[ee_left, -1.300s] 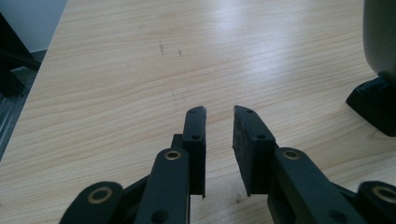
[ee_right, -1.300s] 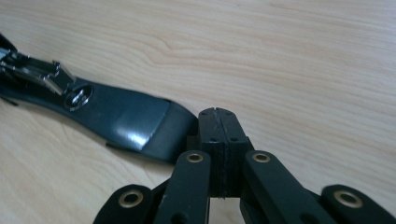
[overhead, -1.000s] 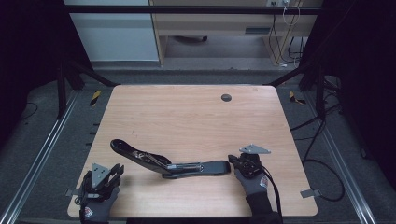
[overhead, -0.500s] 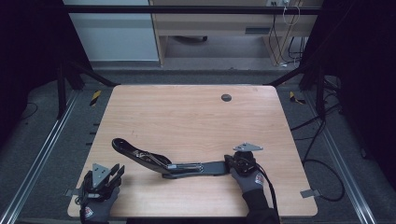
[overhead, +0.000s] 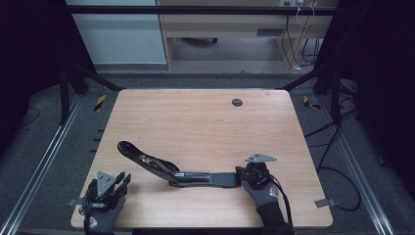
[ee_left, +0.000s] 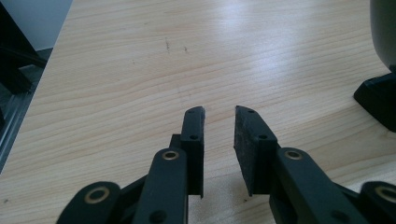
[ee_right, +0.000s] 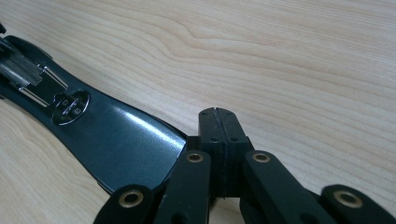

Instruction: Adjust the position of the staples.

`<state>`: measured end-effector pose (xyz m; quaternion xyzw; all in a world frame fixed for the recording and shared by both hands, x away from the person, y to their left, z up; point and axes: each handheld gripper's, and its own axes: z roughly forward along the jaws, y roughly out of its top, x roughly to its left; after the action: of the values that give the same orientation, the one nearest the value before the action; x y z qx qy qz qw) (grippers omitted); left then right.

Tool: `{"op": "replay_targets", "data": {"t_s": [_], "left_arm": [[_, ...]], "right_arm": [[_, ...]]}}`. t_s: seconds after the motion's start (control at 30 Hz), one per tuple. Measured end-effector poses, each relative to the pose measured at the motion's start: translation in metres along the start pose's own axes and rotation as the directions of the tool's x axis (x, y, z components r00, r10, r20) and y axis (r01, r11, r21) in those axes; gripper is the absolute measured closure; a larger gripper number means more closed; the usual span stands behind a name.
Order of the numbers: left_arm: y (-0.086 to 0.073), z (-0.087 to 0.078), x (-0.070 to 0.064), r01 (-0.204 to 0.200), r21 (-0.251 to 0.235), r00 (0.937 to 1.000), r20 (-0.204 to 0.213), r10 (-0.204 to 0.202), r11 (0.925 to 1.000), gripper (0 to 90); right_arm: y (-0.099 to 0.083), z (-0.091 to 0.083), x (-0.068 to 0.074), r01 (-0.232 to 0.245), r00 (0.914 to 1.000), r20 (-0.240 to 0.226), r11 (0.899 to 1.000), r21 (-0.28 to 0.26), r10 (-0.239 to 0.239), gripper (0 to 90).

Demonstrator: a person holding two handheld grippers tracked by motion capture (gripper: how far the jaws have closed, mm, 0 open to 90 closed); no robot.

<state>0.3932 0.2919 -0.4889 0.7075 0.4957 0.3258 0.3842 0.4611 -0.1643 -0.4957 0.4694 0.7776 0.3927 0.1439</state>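
A long black stapler-like tool lies across the near part of the wooden table, with its handle arm rising toward the left. My right gripper is at the tool's flat right end. In the right gripper view its jaws are pressed together with nothing between them, beside the edge of the glossy dark plate. My left gripper rests near the table's front left corner, apart from the tool. Its jaws stand a little open and hold nothing. A dark part of the tool shows at that view's right edge.
A small round dark grommet sits near the table's far edge. Metal rails run along both sides of the table, and cables lie on the floor to the right. Bare wood stretches beyond the tool.
My right gripper has shifted slightly left toward the tool's end. The tool has barely moved, and the left gripper stays where it was.
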Motion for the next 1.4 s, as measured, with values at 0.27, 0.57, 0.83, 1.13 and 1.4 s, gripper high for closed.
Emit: {"op": "replay_targets", "data": {"t_s": [0.27,0.57,0.83,1.13,1.4], "left_arm": [[0.0,0.0,0.0,0.002,0.0,1.0,-0.003,-0.002,1.0,70.9],[0.0,0.0,0.001,0.005,-0.005,1.0,0.002,-0.005,1.0,67.8],[-0.001,0.002,0.001,0.007,-0.003,1.0,0.003,-0.007,1.0,62.9],[-0.001,0.003,0.002,0.003,0.0,1.0,0.006,-0.003,1.0,61.7],[-0.001,0.003,0.002,0.001,0.003,1.0,0.005,-0.001,1.0,60.0]], "right_arm": [[-0.001,-0.002,0.003,0.008,1.0,0.004,1.0,0.007,-0.008,90.0],[0.002,-0.018,-0.005,0.004,0.9998,0.02,0.999,-0.045,-0.003,90.0],[0.001,-0.051,-0.025,0.016,0.9982,0.058,0.997,-0.07,-0.012,82.4],[-0.005,-0.073,-0.042,0.029,0.9953,0.093,0.999,-0.015,-0.028,73.1],[0.007,-0.076,-0.045,0.057,0.9932,0.097,0.995,0.078,-0.064,68.0]]}}
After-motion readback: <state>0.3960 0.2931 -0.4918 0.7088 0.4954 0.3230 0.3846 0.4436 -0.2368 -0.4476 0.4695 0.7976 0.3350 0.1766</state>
